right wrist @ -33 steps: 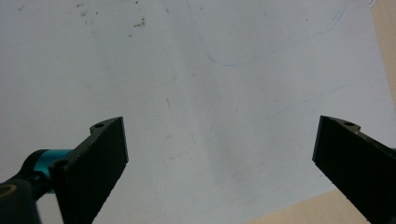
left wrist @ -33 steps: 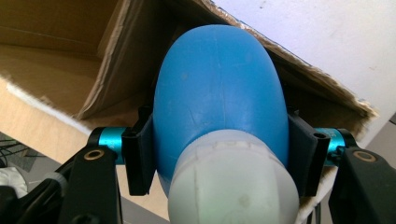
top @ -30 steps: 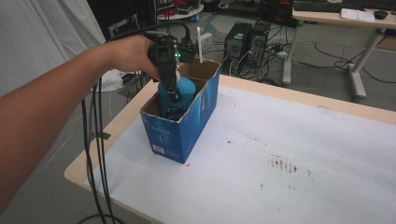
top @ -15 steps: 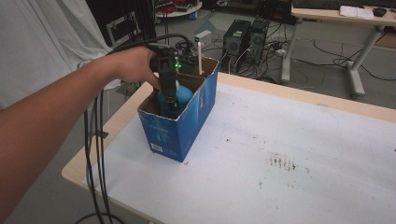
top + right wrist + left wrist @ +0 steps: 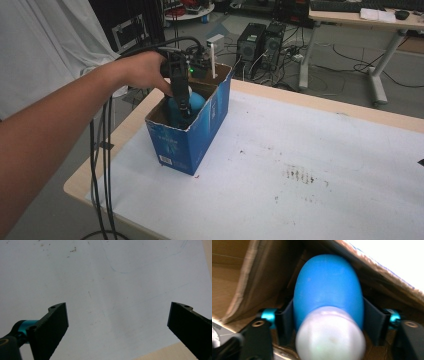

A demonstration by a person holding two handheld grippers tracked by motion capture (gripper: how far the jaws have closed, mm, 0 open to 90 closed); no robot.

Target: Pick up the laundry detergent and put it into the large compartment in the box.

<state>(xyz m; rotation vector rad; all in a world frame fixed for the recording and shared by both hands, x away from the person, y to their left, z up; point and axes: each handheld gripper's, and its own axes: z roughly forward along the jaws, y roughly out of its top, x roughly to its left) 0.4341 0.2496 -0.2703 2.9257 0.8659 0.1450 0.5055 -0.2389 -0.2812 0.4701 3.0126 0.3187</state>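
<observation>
From above, the box (image 5: 192, 132) stands on the table (image 5: 310, 165) near its left edge, and the left gripper (image 5: 181, 102) reaches down into it, jaws just lately opening. The bottle (image 5: 192, 101), blue, sits inside the box right under that gripper. In the left gripper view the bottle (image 5: 328, 297) lies between the pads (image 5: 284, 325), which flank its sides closely; whether they press on it I cannot tell. In the right gripper view the right gripper (image 5: 117, 327) hangs over bare table (image 5: 112, 277), well away from the box, jaws wide apart and holding nothing.
</observation>
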